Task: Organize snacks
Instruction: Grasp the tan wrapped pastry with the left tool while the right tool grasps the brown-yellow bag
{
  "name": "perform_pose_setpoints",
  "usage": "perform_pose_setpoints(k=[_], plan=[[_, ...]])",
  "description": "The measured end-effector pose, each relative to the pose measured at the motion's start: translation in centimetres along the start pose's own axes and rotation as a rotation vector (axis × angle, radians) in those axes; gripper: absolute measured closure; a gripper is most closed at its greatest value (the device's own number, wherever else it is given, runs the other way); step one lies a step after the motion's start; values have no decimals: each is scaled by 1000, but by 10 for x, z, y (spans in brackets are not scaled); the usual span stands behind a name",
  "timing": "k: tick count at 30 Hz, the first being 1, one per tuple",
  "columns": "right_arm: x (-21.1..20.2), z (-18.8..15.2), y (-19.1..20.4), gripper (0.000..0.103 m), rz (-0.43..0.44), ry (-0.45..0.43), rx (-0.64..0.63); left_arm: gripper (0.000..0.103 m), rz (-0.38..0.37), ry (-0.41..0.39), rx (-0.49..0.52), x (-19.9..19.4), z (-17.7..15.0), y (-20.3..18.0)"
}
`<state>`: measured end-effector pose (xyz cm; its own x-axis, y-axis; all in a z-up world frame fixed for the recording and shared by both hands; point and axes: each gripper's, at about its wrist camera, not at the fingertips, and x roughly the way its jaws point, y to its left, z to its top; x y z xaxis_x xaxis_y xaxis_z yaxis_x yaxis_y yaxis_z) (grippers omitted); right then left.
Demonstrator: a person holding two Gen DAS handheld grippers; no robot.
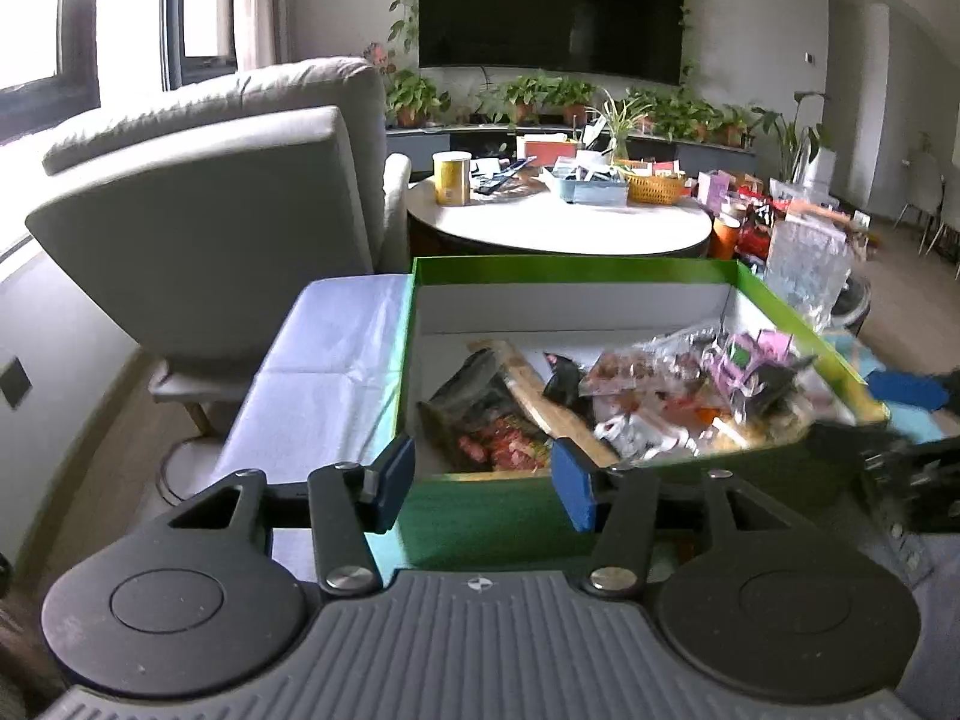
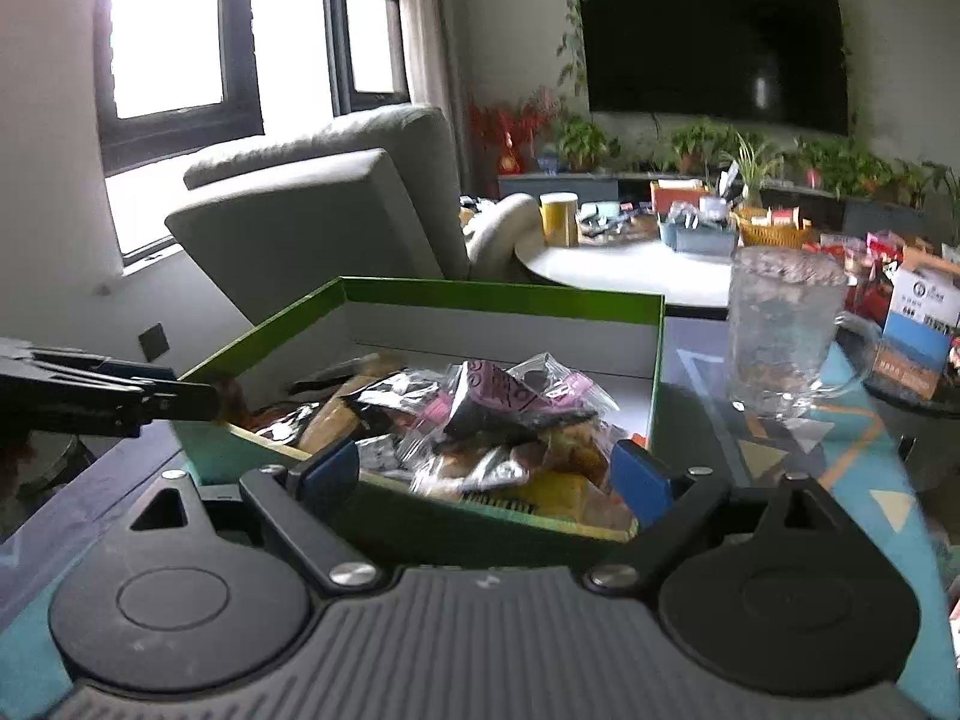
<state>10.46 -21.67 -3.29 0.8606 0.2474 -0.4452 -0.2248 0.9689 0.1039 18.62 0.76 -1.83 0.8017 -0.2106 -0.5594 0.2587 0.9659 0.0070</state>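
Patterned tabletop (image 2: 840,450) carries a green box (image 1: 540,267) heaped with crinkly snack packets (image 1: 648,402); both hand-held grippers gape empty.

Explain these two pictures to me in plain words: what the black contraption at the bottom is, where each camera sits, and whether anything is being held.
A person holds a two-finger gripper in each hand, each with a camera looking along its fingers. The left gripper fills one picture's bottom, the right gripper the other's. Both face a green box full of snack packets, standing on a patterned table beside a glass mug. Both grippers are open at the box's near wall and hold nothing.
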Motion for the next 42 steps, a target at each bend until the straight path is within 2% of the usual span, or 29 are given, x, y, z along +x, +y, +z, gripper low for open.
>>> perform_pose_setpoints(k=[5, 11, 17, 22, 25, 31, 36, 39, 40, 42], plan=[[-25, -14, -5, 38, -44, -15, -16, 55, -54, 42, -45, -5, -12, 10], [-20, -32, -30, 38, -159, 82, 68, 55, -107, 80, 47, -10, -33, -1], [-4, -35, -42, 38, -227, 120, 111, 55, -124, 110, 147, -12, -45, -10], [9, -39, -46, 38, -236, 156, 60, 55, -164, 116, 172, -15, -47, -12], [19, -41, -49, 38, -230, 182, 37, 55, -199, 116, 235, -17, -51, -18], [27, -42, -55, 37, -204, 216, 30, 55, -220, 120, 352, -15, -53, -26], [26, -42, -51, 37, -178, 216, 10, 55, -320, 166, 413, -13, -53, -25], [27, -40, -50, 37, -161, 219, -1, 54, -316, 191, 443, -6, -56, -25], [28, -40, -50, 37, -156, 220, -4, 49, -316, 186, 444, -5, -56, -24], [29, -39, -49, 37, -146, 221, -11, 47, -317, 184, 434, -2, -56, -24]])
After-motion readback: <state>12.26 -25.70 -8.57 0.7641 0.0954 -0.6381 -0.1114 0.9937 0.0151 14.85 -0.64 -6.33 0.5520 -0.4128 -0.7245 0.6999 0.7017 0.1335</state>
